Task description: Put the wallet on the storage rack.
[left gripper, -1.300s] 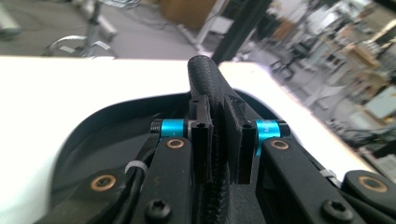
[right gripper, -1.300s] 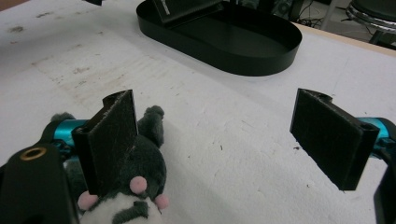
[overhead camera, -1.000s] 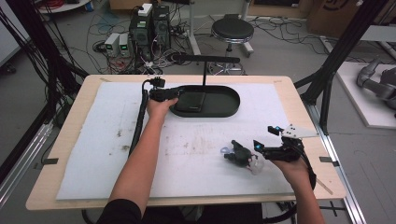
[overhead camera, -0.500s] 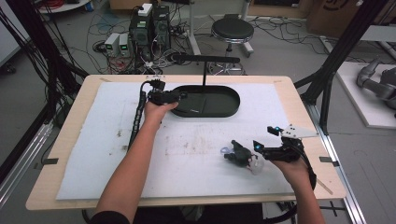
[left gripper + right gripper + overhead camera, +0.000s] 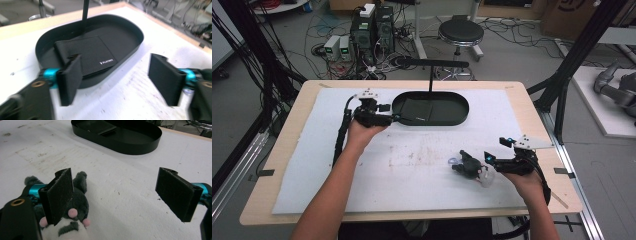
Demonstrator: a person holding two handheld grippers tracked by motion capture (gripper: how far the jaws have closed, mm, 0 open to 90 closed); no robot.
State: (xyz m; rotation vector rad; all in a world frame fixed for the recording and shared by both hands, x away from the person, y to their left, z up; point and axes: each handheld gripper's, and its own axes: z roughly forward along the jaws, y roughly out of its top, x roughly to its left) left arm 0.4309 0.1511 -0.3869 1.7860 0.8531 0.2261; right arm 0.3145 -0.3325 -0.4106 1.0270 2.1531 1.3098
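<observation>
Black fold wallet (image 5: 86, 56), stitched edges, small white logo at one corner, closed and lying flat inside my black oval tray (image 5: 130, 53), toward its left end in the high view (image 5: 418, 118). Tray sits on the white mat at the counter's far middle. Grey-and-white plush toy (image 5: 72, 220), pink spots, lies on the mat at the near right (image 5: 472, 167)

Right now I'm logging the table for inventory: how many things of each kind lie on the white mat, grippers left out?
Black oval tray: 1
Black wallet, lying in the tray: 1
Grey and white plush toy, on the mat by the right gripper: 1
Total: 3
</observation>
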